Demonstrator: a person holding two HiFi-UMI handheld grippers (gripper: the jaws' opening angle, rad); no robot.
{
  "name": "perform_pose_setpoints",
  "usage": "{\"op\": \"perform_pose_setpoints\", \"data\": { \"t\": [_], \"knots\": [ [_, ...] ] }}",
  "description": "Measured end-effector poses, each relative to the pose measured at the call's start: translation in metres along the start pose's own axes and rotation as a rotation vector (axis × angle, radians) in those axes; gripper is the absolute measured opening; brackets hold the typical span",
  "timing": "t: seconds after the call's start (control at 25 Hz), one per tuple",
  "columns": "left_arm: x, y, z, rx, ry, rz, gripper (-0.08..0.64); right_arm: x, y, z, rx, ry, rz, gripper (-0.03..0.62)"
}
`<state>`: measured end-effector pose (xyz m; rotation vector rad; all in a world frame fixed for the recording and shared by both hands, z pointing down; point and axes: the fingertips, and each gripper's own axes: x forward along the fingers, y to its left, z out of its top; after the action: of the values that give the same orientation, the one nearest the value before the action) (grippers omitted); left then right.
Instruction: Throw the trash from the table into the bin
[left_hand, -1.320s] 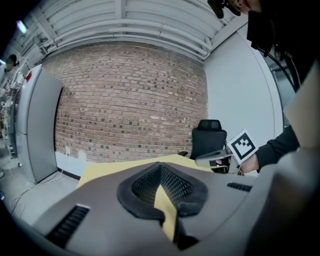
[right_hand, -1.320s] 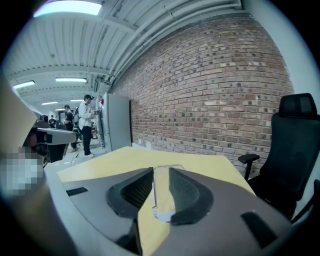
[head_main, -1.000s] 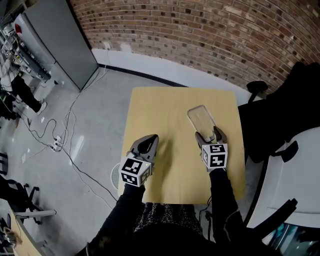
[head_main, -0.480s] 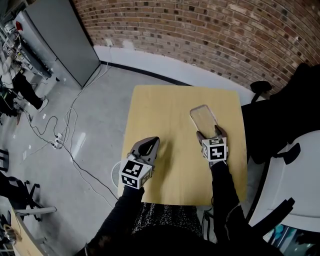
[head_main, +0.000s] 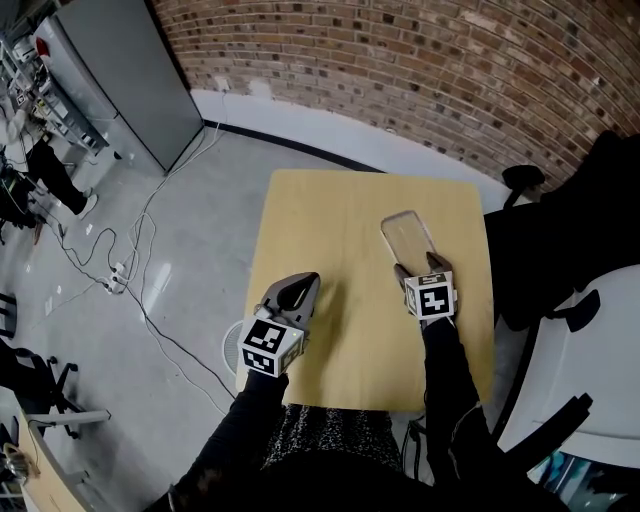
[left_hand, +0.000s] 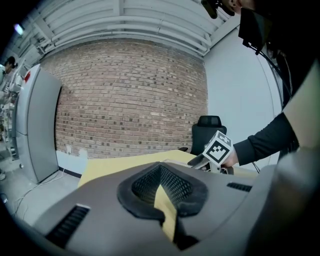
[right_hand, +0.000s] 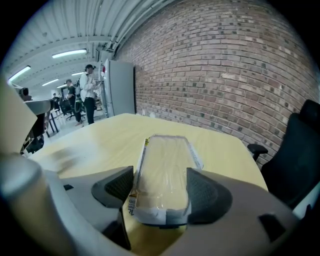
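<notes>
Right gripper (head_main: 417, 269) pinching clear tray (head_main: 406, 236) toward table (head_main: 330, 215) right edge, left gripper (head_main: 297, 289) pressed together

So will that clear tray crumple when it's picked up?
Probably light: the tray looks thin, clear and seemingly empty. It may flex or crackle between the right gripper's jaws. It lies flat, so it's unlikely to roll.

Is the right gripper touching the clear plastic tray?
Touching. The right gripper view shows the right gripper with both pads pressed against the clear plastic tray.
</notes>
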<state>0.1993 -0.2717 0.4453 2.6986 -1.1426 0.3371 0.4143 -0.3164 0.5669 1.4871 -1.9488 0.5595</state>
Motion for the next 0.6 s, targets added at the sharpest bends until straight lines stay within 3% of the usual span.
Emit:
{"op": "perform_pose_setpoints", "data": {
  "t": [0.28,0.6],
  "knots": [
    [-0.005,0.002,-0.005,-0.006,0.0,0.005,0.005,0.0,0.001,0.003,0.029,0.016,0.009,0.302],
    [-0.014,0.004,-0.006,-0.013,-0.01,0.018,0.005,-0.006,0.004,0.001,0.032,-0.004,0.016,0.288]
  ]
}}
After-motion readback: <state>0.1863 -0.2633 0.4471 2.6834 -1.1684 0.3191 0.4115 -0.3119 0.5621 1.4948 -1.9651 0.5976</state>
